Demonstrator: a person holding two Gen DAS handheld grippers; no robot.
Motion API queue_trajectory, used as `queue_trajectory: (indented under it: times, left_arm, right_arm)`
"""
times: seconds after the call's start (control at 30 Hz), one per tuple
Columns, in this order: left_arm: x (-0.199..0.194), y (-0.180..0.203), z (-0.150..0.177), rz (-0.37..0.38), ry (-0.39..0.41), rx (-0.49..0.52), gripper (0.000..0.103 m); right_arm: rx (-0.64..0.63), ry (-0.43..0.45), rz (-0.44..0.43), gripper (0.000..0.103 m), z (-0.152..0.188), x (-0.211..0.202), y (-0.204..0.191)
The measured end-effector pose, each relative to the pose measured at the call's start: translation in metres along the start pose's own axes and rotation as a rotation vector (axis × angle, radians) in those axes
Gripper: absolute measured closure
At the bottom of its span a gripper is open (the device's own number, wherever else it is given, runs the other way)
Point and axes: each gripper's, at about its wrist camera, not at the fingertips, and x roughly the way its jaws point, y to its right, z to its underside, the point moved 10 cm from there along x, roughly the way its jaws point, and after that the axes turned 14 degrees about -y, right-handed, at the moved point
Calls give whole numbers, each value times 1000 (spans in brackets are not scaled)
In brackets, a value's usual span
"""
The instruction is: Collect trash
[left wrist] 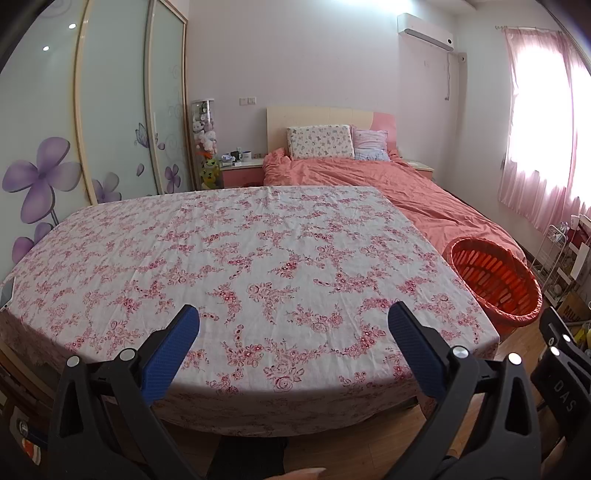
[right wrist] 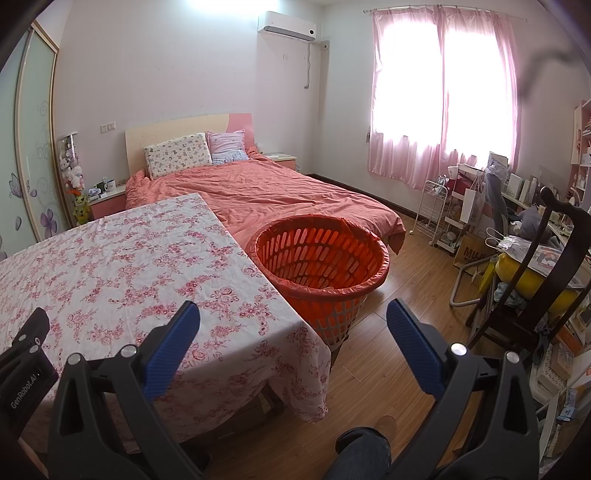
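one bed [right wrist: 280, 192] with a salmon cover against the far wall, two pillows [right wrist: 177, 155] at its headboard. one table [left wrist: 258, 258] in a pink floral cloth in front of it, top bare in both views. one window with pink curtains [right wrist: 439, 107], one wall air conditioner [right wrist: 287, 25], one sliding wardrobe [left wrist: 92, 110] with purple flowers on its doors. one orange slatted basket [right wrist: 321, 258] lined with a red bag, standing on the wood floor just beside the table's right edge, between table and bed corner; nothing visible inside it. one dark wooden chair [right wrist: 546, 258] at far right, one white wire cart [right wrist: 432, 210] near the window, one pink nightstand [left wrist: 242, 171] with mugs. no loose trash item can be made out on the table.

two grippers. left gripper [left wrist: 293, 347] held level over the table's near edge, blue pads spread wide, nothing between them. right gripper [right wrist: 293, 347] just right of it, over the table's near right corner and the floor, aimed toward the basket, also spread wide and empty. a dark trouser knee [right wrist: 365, 450] shows at bottom.
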Motion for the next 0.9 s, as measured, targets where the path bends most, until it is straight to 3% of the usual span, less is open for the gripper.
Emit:
queue_trajectory:
  times: [0.9]
  left_arm:
    - [2, 0, 0, 2, -3, 1, 2]
  right_arm:
    - [-1, 1, 1, 4, -3, 0, 1]
